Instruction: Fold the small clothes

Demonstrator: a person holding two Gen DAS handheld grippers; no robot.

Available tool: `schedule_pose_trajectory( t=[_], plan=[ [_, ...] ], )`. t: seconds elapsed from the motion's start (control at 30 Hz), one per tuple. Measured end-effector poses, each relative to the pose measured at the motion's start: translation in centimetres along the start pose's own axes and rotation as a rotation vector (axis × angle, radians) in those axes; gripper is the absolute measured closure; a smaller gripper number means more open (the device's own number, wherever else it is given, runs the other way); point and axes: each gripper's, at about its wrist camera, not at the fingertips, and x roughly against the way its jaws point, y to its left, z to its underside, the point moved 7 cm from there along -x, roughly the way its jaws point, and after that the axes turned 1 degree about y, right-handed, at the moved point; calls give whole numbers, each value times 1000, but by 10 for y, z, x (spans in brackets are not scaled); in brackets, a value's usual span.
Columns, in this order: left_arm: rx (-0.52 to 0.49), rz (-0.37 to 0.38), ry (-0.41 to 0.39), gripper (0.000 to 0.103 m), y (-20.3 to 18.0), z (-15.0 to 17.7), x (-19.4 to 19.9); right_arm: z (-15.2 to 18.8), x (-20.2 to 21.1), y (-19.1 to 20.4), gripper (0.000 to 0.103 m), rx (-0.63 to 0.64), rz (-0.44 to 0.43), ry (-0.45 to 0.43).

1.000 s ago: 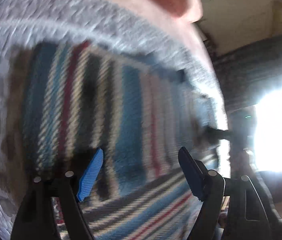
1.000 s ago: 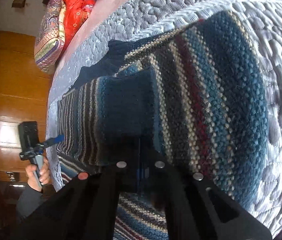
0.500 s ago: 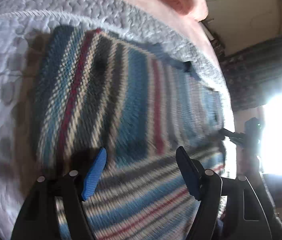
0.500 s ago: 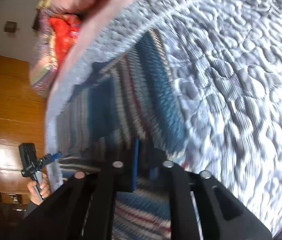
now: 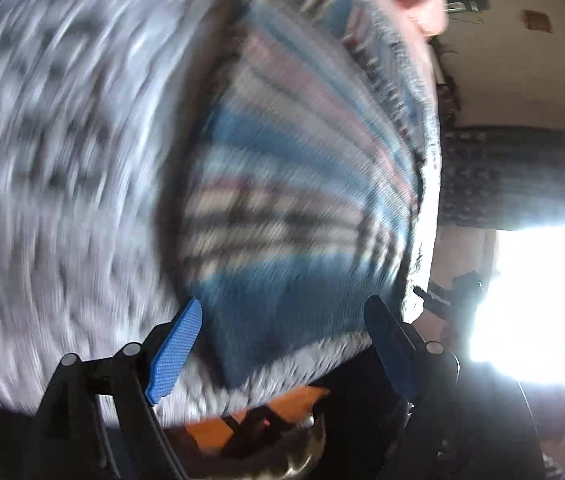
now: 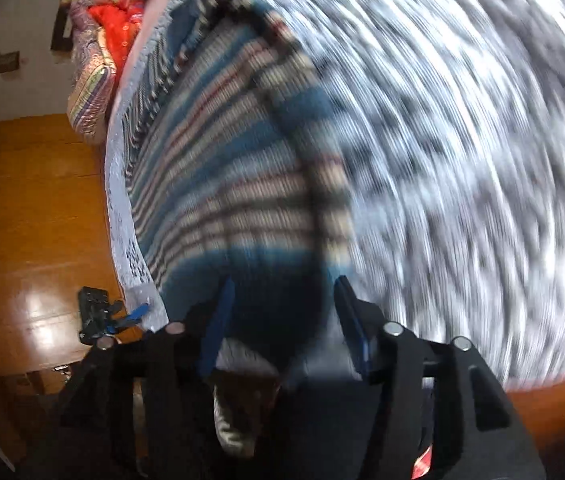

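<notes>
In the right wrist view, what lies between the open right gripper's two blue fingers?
The dark blue end band of the striped knitted garment lies between the right gripper fingers, on the grey quilted bedcover; blur hides contact.

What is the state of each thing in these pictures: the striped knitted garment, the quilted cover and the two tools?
Striped knitted garment: lying flat on the cover, held by neither tool; fold state unclear through blur.
Quilted grey cover: spread out under the garment.
Left tool: open, nothing between its fingers.
Right tool: open, nothing gripped.
</notes>
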Motion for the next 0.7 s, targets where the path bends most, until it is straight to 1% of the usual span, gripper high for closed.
schedule_pose_trajectory(
  t=[0.07, 0.17, 0.23, 0.27, 0.4, 0.53, 0.57, 0.63, 0.7],
  plan=[
    [48, -2, 32, 19, 11, 11, -13, 11, 0, -1, 46, -14, -9, -8],
    [80, -31, 64, 19, 22, 21, -27, 26, -5, -4, 46, -10, 4, -4],
    [98, -32, 57, 19, 24, 24, -33, 29, -8, -2, 46, -12, -2, 5],
    [96, -36, 53, 19, 21, 19, -40, 32, -9, 0, 46, -6, -1, 5],
    [126, -30, 41, 17, 24, 19, -48, 39, -20, 4, 46, -11, -4, 15],
    [99, -30, 43, 14, 19, 18, -58, 40, -26, 1, 46, -16, 12, 14],
    [105, -25, 37, 14, 19, 18, -59, 37, -32, 6, 46, -23, 9, 8],
    [96, 20, 34, 14, 13, 19, -59, 38, -31, 8, 46, -22, -1, 2],
    [94, 33, 29, 15, 9, 20, -60, 38, -33, 11, 46, -21, -8, 2]
  ],
)
